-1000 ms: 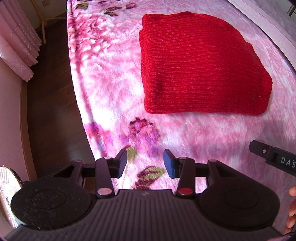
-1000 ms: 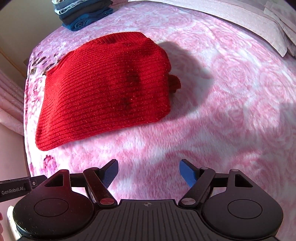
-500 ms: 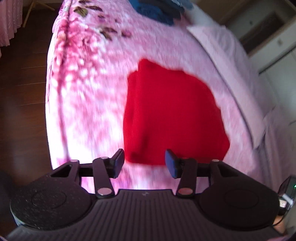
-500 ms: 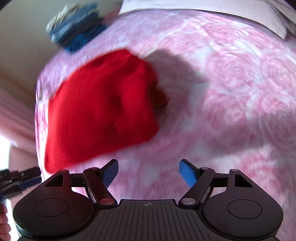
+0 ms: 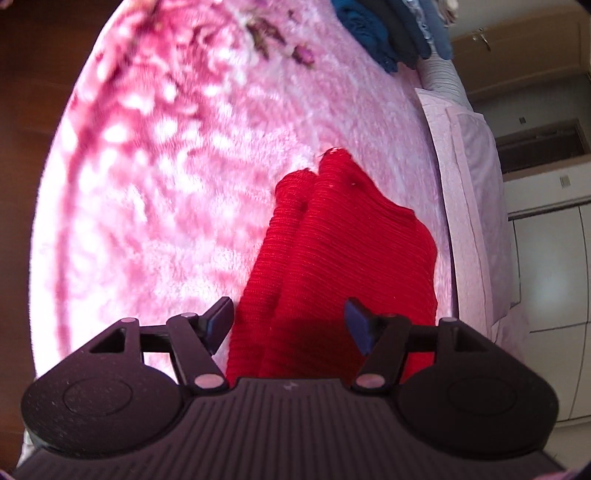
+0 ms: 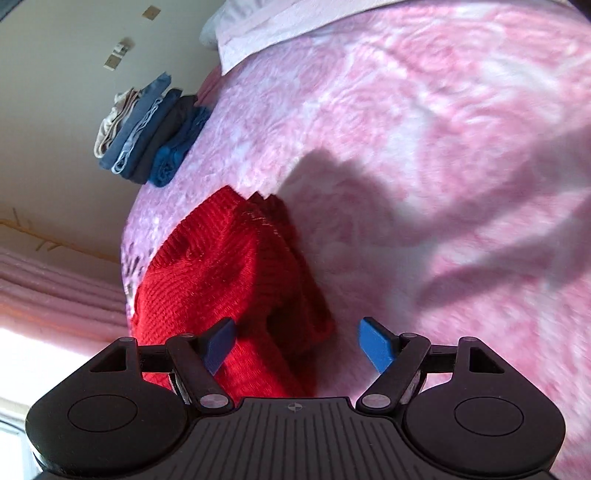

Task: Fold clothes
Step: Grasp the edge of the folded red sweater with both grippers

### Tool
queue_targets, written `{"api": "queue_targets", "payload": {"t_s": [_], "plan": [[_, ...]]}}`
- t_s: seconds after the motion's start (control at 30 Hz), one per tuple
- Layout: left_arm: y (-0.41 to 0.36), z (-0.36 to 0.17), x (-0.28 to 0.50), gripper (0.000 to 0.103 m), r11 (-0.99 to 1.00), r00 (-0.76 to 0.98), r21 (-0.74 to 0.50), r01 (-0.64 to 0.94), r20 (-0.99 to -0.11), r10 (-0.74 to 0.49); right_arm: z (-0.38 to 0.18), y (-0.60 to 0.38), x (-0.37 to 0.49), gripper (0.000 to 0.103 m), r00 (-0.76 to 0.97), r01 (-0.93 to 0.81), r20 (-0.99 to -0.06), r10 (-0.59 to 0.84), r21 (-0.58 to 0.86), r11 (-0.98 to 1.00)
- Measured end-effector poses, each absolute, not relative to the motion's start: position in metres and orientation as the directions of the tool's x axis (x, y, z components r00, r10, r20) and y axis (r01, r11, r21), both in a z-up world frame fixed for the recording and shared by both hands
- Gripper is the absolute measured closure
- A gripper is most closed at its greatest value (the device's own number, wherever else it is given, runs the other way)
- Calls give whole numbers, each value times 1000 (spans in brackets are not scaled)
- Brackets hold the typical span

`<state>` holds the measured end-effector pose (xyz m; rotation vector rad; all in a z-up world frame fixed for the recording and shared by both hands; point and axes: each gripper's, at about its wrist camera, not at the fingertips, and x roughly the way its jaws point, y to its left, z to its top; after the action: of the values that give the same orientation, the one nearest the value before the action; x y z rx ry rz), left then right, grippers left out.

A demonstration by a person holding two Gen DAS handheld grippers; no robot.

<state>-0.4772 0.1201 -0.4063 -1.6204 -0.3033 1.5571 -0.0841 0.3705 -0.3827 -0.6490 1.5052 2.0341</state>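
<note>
A folded red knitted sweater point(image 5: 343, 258) lies on the pink flowered blanket point(image 5: 166, 166). My left gripper point(image 5: 290, 326) hovers at the sweater's near edge; its jaws are opening, the red knit shows in the gap, and the pads do not press on it. In the right wrist view the sweater point(image 6: 221, 280) sits low and left on the blanket point(image 6: 424, 147). My right gripper point(image 6: 297, 343) stands open at the sweater's right-hand edge, its left pad over the knit, its right pad over bare blanket.
A stack of folded blue and grey clothes point(image 6: 147, 140) rests at the far end of the bed point(image 5: 391, 33). A pale pink pillow and sheet point(image 5: 476, 184) run along the right side. White cupboards point(image 5: 546, 277) stand beyond. Pink curtains point(image 6: 55, 288) hang at left.
Both grippers have rolled and swung in close to the sweater, which now reaches their fingers. The left jaws have widened. The right jaws stayed wide.
</note>
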Motion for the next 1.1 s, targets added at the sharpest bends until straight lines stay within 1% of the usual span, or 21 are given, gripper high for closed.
{"api": "queue_targets", "payload": {"t_s": [0.17,0.33,0.4,0.5,0.63,0.67,0.7,0.73,0.77,0.8,0.93,1.03,1.1], "plan": [[128,-416,-484,39,-581,219,-736,-347,-666,713,-398,392,-103,26,-782,-611,-620,64,743,-274],[136,-425,-491,41,-542,272,-785,-301,-615,740,-419,411,-116,26,-826,-545,-563,-14,805,-234],[141,-429,-492,47,-528,293,-796,-297,-602,743,-426,417,-121,26,-845,-514,-534,-42,831,-214],[149,-433,-494,55,-513,319,-803,-305,-593,739,-435,424,-129,26,-868,-470,-490,-87,864,-179],[149,-439,-498,59,-500,341,-817,-286,-575,744,-436,425,-137,26,-868,-459,-484,-113,868,-190],[149,-440,-497,64,-497,345,-821,-281,-570,746,-437,424,-139,26,-866,-460,-486,-117,867,-193],[150,-441,-497,72,-491,348,-824,-283,-566,748,-437,423,-141,31,-864,-463,-489,-118,865,-193],[151,-440,-496,76,-482,349,-826,-292,-561,750,-437,422,-142,48,-865,-464,-488,-118,866,-187],[151,-437,-497,80,-475,344,-825,-308,-562,752,-438,420,-143,53,-868,-460,-483,-118,870,-175],[151,-434,-497,83,-467,339,-823,-324,-562,754,-438,418,-142,58,-872,-456,-476,-113,875,-163],[146,-415,-500,85,-431,333,-829,-355,-543,771,-429,405,-131,69,-885,-454,-462,-59,884,-114],[138,-393,-503,85,-398,335,-828,-395,-533,777,-407,387,-121,71,-886,-458,-463,-35,884,-95],[132,-391,-506,84,-403,335,-820,-408,-544,769,-397,373,-117,71,-887,-457,-461,-37,885,-87]]}}
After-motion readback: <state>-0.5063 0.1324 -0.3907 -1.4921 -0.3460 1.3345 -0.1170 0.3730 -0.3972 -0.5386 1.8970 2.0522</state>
